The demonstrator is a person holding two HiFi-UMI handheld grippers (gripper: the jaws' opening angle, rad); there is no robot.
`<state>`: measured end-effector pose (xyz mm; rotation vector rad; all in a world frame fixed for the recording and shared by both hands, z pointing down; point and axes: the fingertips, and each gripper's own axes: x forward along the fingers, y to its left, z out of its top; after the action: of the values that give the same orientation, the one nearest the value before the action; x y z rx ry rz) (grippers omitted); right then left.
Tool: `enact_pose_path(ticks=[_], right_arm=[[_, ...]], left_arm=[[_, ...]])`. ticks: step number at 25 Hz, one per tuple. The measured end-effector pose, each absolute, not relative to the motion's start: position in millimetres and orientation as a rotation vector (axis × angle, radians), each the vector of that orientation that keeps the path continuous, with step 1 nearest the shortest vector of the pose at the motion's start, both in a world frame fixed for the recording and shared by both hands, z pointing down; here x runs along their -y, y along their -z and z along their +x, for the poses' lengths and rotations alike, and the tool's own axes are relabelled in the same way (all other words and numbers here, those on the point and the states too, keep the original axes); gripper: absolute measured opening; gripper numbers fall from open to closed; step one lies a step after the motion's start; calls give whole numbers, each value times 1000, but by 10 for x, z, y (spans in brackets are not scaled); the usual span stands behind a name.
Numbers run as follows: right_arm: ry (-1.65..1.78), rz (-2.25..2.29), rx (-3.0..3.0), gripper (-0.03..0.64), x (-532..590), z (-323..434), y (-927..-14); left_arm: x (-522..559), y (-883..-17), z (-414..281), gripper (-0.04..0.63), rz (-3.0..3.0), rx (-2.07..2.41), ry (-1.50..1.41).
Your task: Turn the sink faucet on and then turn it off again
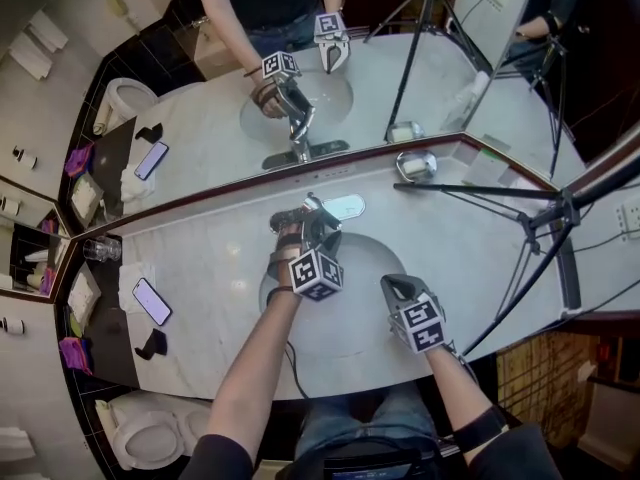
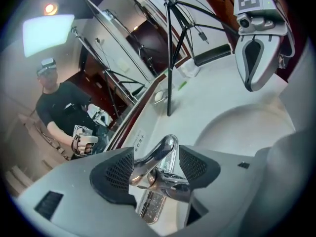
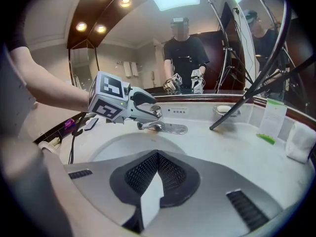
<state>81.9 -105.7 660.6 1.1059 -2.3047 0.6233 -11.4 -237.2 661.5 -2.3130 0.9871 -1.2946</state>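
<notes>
Your left gripper [image 2: 155,166] is at the far rim of the sink basin [image 1: 352,340], its jaws spread wide to either side of the chrome faucet lever [image 2: 160,152], which slants up between the pads; one pad stands clear of the metal, the other lies so close that you cannot tell whether it touches. Your right gripper [image 3: 157,172] hangs over the near right part of the basin, well apart from the lever, jaws pressed together on nothing; the faucet base plate [image 1: 348,206] lies on the marble counter [image 1: 210,253] just before the mirror [image 1: 230,138].
</notes>
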Motion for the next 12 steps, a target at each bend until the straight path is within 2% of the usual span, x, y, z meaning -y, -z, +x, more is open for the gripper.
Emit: enact_pose_path(ticks=[12], right_arm=[[-655,1110,2281,21,983,913,-6763]], left_arm=[[2627,-6658,-119,284,-2396,-1079,1215]])
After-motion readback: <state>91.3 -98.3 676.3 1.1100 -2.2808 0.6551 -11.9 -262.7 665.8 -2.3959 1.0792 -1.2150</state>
